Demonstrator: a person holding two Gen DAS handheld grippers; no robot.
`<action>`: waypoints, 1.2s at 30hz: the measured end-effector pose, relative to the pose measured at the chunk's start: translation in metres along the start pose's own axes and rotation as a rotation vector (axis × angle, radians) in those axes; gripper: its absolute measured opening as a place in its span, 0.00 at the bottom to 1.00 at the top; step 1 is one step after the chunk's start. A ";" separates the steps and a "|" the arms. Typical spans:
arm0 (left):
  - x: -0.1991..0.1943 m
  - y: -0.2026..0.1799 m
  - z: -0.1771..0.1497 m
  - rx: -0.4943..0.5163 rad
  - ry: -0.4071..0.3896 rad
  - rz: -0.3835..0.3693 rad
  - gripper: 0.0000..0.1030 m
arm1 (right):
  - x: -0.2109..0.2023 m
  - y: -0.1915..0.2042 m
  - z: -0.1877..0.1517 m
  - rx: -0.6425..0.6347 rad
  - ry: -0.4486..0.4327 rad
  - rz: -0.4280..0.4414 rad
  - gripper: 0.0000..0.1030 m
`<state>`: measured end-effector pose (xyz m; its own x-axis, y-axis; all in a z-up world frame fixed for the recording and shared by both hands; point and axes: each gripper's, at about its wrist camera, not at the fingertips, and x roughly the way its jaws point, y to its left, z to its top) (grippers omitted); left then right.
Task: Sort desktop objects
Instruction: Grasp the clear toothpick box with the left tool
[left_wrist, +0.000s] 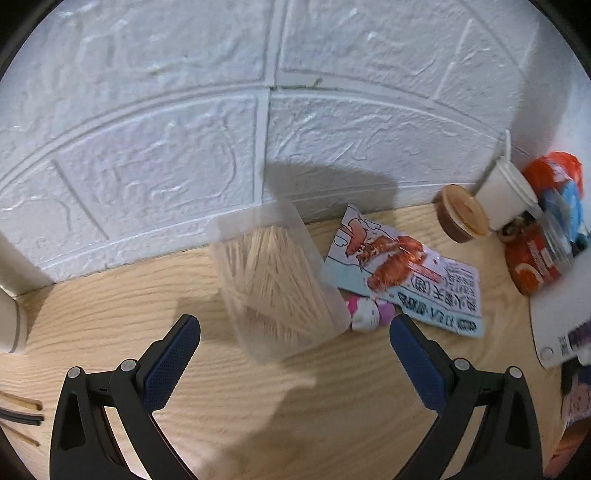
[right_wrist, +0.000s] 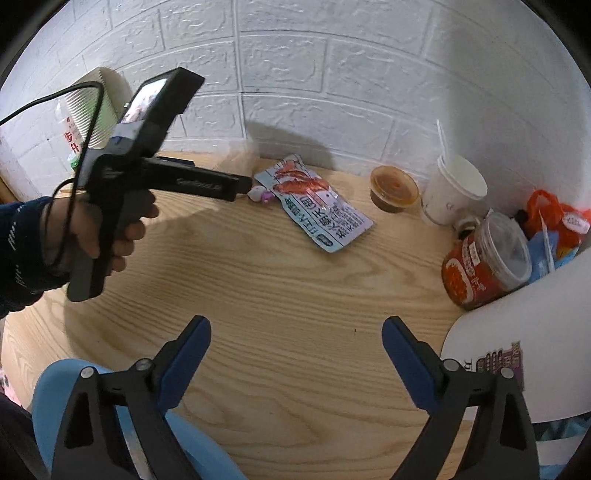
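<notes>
In the left wrist view a clear plastic box of toothpicks (left_wrist: 277, 280) stands tilted on the wooden table (left_wrist: 295, 406), near the white brick wall. My left gripper (left_wrist: 293, 325) is open, its blue pads wide apart on either side of the box's near end without touching it. A printed snack packet (left_wrist: 406, 273) lies right of the box, with a small pink-and-white toy (left_wrist: 365, 314) at its edge. My right gripper (right_wrist: 295, 325) is open over bare wood, nothing between its fingers. From there I see the hand (right_wrist: 122, 229) holding the left gripper, the packet (right_wrist: 317, 203) and the toy (right_wrist: 260, 194).
At the right stand a lidded sauce cup (right_wrist: 393, 188), a white paper cup (right_wrist: 454, 188), a red jar (right_wrist: 484, 266) on its side, an orange bag (right_wrist: 554, 218) and a white plate (right_wrist: 517, 332). Stacked paper cups (right_wrist: 88, 107) stand back left. Loose sticks and a black cable (left_wrist: 22, 410) lie near left.
</notes>
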<state>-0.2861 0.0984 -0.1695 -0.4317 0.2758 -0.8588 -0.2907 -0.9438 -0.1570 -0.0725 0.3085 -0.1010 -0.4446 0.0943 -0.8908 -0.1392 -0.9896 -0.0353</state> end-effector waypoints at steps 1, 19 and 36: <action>0.004 -0.002 0.001 -0.006 -0.004 0.018 1.00 | 0.000 -0.002 -0.001 0.004 0.001 0.003 0.92; 0.015 0.004 0.004 -0.147 -0.066 0.076 0.59 | -0.005 -0.015 -0.013 0.021 -0.006 0.005 0.92; 0.002 0.038 0.008 -0.149 -0.100 0.076 0.58 | -0.001 -0.004 0.007 -0.050 -0.018 0.012 0.91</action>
<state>-0.3049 0.0646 -0.1729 -0.5327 0.2122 -0.8193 -0.1277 -0.9771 -0.1700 -0.0778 0.3136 -0.0971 -0.4618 0.0842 -0.8830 -0.0898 -0.9948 -0.0479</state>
